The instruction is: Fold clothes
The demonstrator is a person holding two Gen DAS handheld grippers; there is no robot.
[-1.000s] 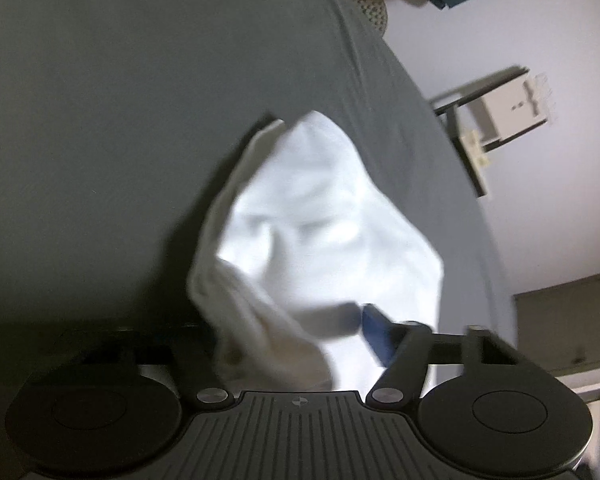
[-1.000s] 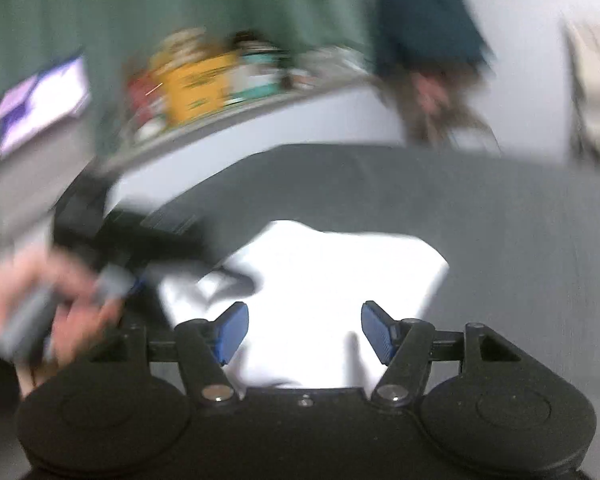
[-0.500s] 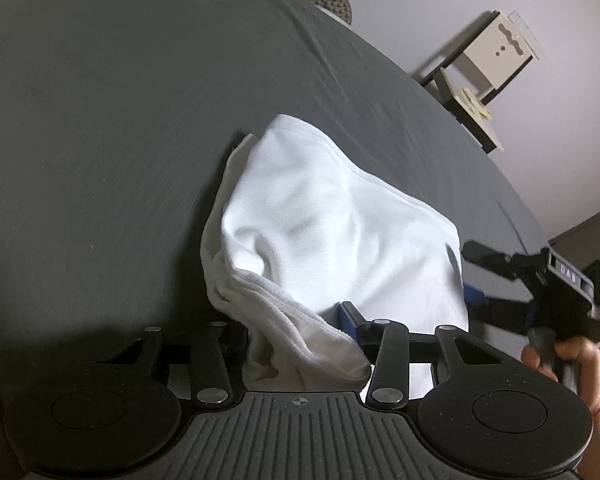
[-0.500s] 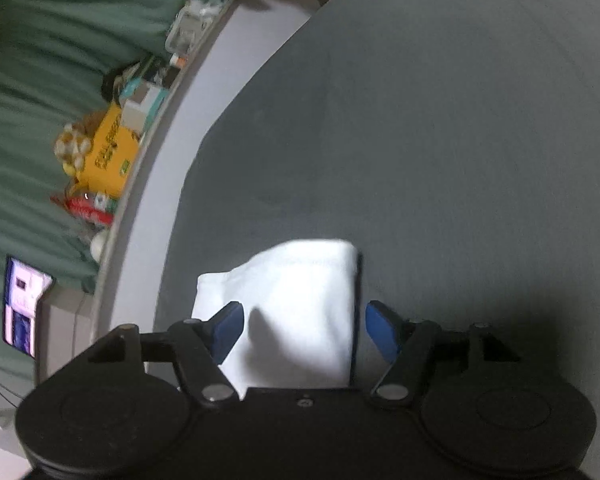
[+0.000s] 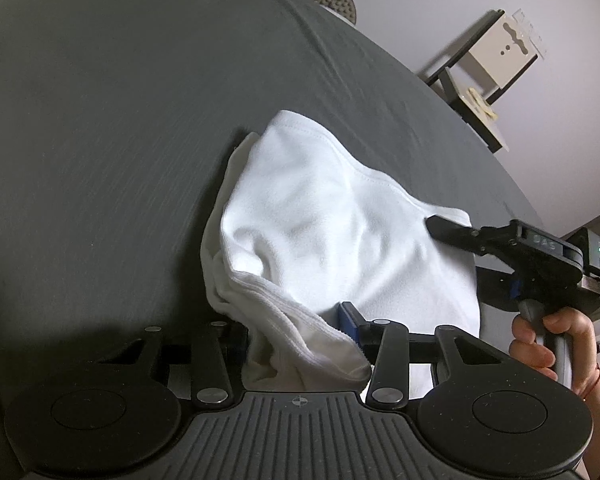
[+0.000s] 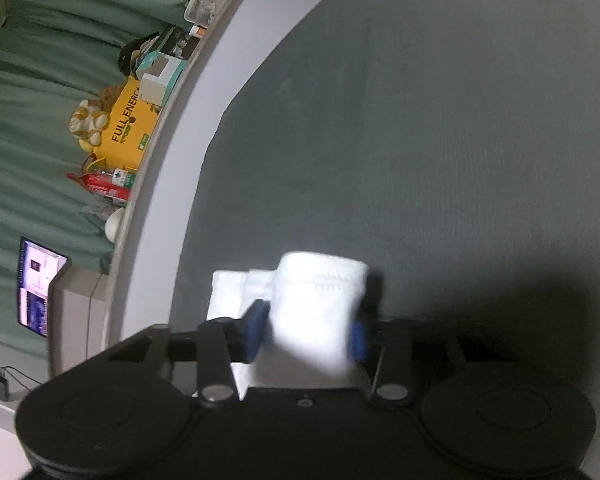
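The white garment (image 5: 332, 236) lies bunched on the dark grey bed (image 5: 120, 120), near the close edge, and both grippers now have hold of it. The change is on the right: half a second ago the right gripper (image 6: 306, 332) stood with its blue pads wide apart over a flat piece of cloth; now those pads have drawn in and are clamped on a thick rolled edge of the garment, seen bulging between them in the right wrist view. From the left wrist view the same tool reaches in from the right, held in a hand (image 5: 548, 340), its black finger lying on the garment's far-right hem. The left gripper (image 5: 300, 336) has kept its bite on the ribbed near edge, cloth spilling over its blue pad (image 5: 348, 316). With two corners gripped, the garment looks ready to be lifted and spread or carried over into a fold; the layers are lumpy, so the fold is not yet tidy.
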